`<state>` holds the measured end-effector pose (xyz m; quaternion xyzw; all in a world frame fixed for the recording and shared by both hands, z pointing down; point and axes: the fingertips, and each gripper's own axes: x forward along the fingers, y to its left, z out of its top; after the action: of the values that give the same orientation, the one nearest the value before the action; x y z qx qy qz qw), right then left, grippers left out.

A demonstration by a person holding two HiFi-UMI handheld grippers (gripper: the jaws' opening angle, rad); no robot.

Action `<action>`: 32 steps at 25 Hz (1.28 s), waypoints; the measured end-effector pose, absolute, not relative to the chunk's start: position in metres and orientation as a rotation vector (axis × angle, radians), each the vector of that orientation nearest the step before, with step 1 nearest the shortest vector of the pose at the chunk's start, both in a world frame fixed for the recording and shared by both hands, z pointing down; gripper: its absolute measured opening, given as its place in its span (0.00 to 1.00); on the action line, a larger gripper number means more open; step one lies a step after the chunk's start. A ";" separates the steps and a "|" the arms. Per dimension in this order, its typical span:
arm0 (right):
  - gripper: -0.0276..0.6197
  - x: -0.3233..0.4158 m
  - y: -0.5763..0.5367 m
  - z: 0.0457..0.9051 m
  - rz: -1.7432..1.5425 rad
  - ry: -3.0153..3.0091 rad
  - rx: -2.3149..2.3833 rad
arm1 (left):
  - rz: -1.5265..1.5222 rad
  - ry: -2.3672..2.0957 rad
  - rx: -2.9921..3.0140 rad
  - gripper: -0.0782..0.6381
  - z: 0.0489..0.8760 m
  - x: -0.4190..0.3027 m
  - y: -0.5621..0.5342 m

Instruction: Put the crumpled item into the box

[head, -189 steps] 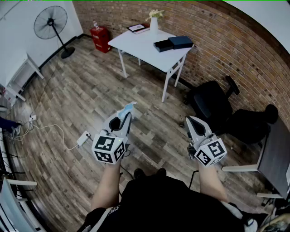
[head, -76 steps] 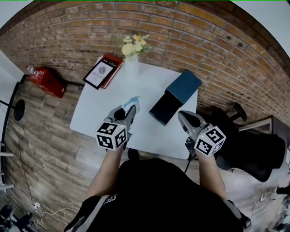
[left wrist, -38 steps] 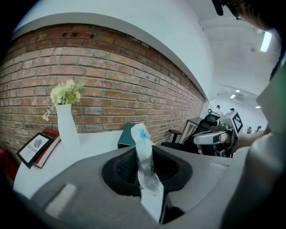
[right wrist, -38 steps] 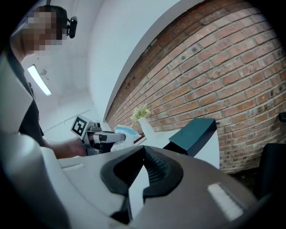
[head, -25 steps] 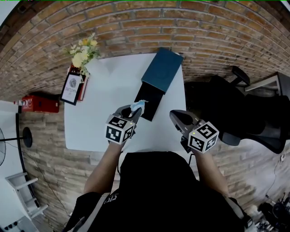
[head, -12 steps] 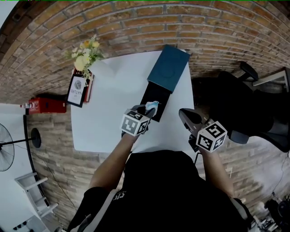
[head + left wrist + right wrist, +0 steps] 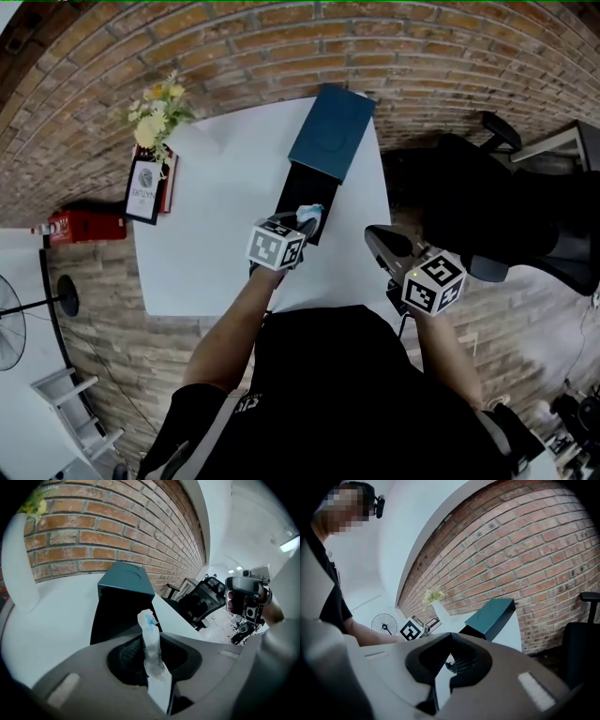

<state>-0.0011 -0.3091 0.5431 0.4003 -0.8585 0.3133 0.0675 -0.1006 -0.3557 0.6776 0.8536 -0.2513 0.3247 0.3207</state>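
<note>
A crumpled white-and-blue item is pinched in my left gripper, which is shut on it. It hovers over the near end of the open black box on the white table. The box's teal lid lies just behind the box. In the left gripper view the item sticks up between the jaws of the left gripper, with the box right ahead. My right gripper hangs by the table's right edge, shut and holding nothing.
A vase of flowers and a framed picture stand at the table's left end. A brick wall runs behind the table. A black office chair is to the right; a red canister and a fan are on the floor to the left.
My left gripper has carried the crumpled item to the right, from beside the box to over its near end. The right gripper has stayed by the table's right edge.
</note>
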 end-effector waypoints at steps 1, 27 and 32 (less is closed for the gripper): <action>0.04 0.001 -0.306 0.544 0.950 -2.582 1.215 | 0.857 -0.658 2.243 0.21 0.678 -0.100 -0.355; 0.04 0.004 -0.280 0.533 0.955 -2.593 1.253 | 1.222 -0.812 2.366 0.47 0.680 -0.120 -0.374; 0.04 0.003 -0.276 0.532 0.952 -2.602 1.219 | 1.215 -0.807 2.383 0.45 0.675 -0.114 -0.368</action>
<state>0.0026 -0.2762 0.5322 0.4021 -0.8582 0.3139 0.0576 -0.1142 -0.3683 0.6746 0.8401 -0.2846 0.4282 0.1730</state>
